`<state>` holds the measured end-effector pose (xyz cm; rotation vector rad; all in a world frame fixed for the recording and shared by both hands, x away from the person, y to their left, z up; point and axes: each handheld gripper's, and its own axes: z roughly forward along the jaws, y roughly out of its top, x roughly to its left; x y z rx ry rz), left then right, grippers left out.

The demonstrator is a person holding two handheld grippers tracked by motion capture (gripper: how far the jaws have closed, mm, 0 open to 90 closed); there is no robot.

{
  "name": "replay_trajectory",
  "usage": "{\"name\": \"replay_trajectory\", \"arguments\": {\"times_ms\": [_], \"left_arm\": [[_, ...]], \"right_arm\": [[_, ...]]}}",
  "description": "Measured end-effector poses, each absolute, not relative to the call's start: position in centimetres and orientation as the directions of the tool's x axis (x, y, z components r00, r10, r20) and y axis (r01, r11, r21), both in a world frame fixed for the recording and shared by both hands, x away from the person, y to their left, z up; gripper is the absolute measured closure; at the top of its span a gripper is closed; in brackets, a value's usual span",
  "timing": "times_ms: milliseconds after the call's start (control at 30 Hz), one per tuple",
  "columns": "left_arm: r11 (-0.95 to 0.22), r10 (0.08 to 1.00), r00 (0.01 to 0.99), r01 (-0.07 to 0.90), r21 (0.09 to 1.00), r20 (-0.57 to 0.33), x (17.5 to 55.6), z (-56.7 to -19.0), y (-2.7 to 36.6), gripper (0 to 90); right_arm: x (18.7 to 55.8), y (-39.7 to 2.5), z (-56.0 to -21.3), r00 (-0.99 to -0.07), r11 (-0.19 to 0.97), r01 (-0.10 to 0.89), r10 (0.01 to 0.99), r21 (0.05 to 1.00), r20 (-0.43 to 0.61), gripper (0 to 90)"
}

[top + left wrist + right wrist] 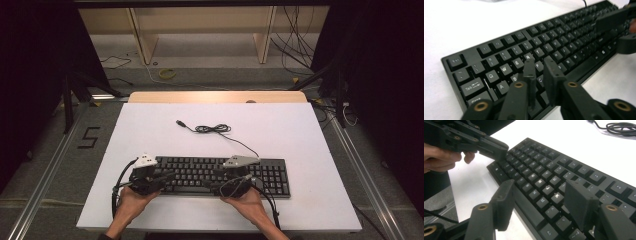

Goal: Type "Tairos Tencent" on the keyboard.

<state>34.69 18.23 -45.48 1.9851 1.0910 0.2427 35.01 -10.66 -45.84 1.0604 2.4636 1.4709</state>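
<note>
— Where was the keyboard (220, 175) when you looked in?

— It lay flat on the white table (300, 145), near the edge where the person sat, long side running left to right; its cable (215, 129) trailed off the back edge and ended in a loose coil with the plug lying just beyond it, well apart from the keys.

— And the hands?

— Both were at it, forearms coming in from the near side; the left gripper (159, 179) was over the left end of the board, the right gripper (220, 184) near the middle, each with a grey three-cornered plate on top.

— Were the jaws clenched?

— The left pair was drawn close, a narrow gap between the tips and nothing in it; in the left gripper view the tips (539, 65) hung just over the letter rows, around the R and F keys; whether they touched a key, I couldn't tell.

— The right?

— Released, spread wide; in the right gripper view one jaw stood off the front edge of the board above the table and the other over the keys to the right of K; the gap (541, 195) framed the J and K keys, and nothing was grasped.

— Could each camera see the other hand?

— Yes; the right gripper view caught the left gripper (495, 148) and the fingers (441, 160) holding it, over the far end of the keyboard (541, 170).
</note>
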Motion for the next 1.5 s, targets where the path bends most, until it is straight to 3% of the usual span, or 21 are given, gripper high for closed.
{"name": "replay_trajectory", "arguments": {"times_ms": [133, 900, 1233, 1500], "left_arm": [[-0.294, 0.758, 0.616, 0.614, 0.732, -0.213, 34.9, -45.8, 17.7, 88.5], [-0.36, 0.765, 0.616, 0.653, 0.666, -0.19, 35.8, -47.5, 16.0, 88.8], [-0.363, 0.771, 0.614, 0.639, 0.678, -0.166, 35.6, -47.3, 15.7, 88.7], [-0.266, 0.799, 0.565, 0.641, 0.72, -0.207, 36.6, -46.2, 17.0, 84.6]], "right_arm": [[34.8, -11.0, -45.8, -0.756, 0.295, 0.515, 0.599, 0.805, 0.264, 41.5], [34.0, -12.4, -45.4, -0.755, 0.276, 0.502, 0.603, 0.82, 0.259, 38.6], [34.0, -12.7, -45.4, -0.75, 0.277, 0.504, 0.61, 0.818, 0.256, 38.7], [34.0, -12.8, -45.4, -0.748, 0.273, 0.508, 0.61, 0.817, 0.261, 38.0]]}}
